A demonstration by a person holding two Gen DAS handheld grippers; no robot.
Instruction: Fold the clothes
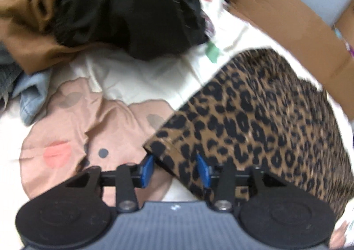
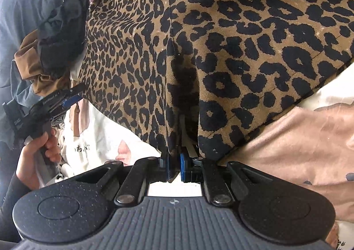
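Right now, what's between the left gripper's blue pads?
A corner of the leopard-print garment lies between the left gripper's spread pads, over the bedsheet. The left wrist view shows this.

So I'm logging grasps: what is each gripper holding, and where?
The right gripper pinches the leopard-print garment at a bunched edge fold. The left gripper is open around its corner hem.

My left gripper [image 1: 174, 167] and right gripper [image 2: 174, 167] were matte black: 2 round discs each, flat link arms on silver pivot screws, blue pads [image 1: 147, 167] on the fingers, ribbed grey-blue housing with a small crosshair mark. My left hand [image 2: 36, 157] was bare skin, dark sleeve at the wrist.
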